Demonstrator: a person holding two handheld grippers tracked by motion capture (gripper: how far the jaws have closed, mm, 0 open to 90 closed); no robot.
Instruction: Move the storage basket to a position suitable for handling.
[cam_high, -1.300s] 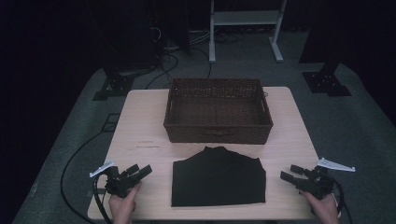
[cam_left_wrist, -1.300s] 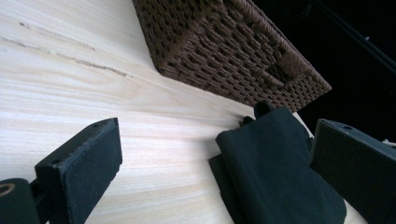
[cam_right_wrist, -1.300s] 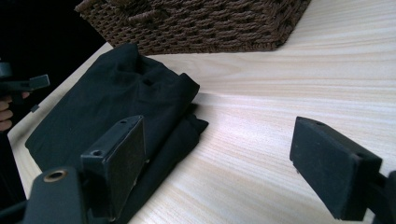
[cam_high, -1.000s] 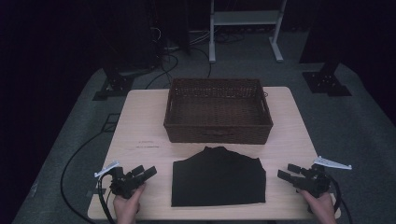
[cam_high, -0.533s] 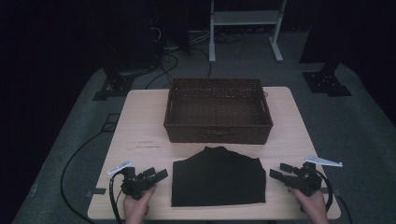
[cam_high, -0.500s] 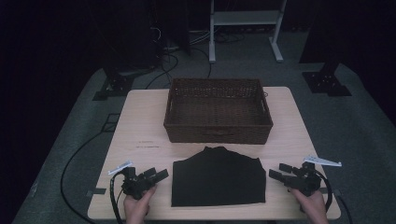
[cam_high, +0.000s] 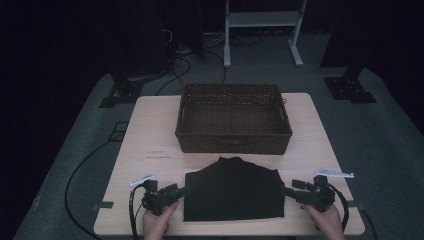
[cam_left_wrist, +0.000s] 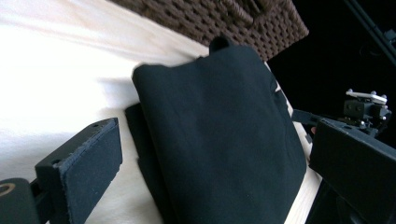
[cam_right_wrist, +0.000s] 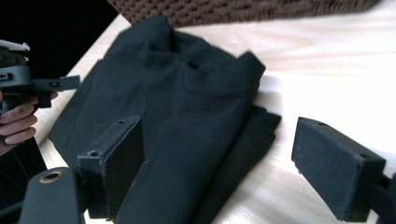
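2 wide-open, empty grippers, left (cam_high: 176, 192) and right (cam_high: 291, 189), are flanking the folded black garment (cam_high: 232, 195); lifting into the wicker basket (cam_high: 233, 119) is likely pending.

A plain black folded garment (cam_high: 231, 189) lies by the near edge of the pale wood desk (cam_high: 150, 135); the woven basket (cam_high: 233, 118) is dark brown; both claws are black.

Each black gripper, left (cam_high: 176, 191) and right (cam_high: 290, 190), has two flat rectangular jaws with screw holes, a pale three-cornered plate on top, and a trailing black cable; hands bare.
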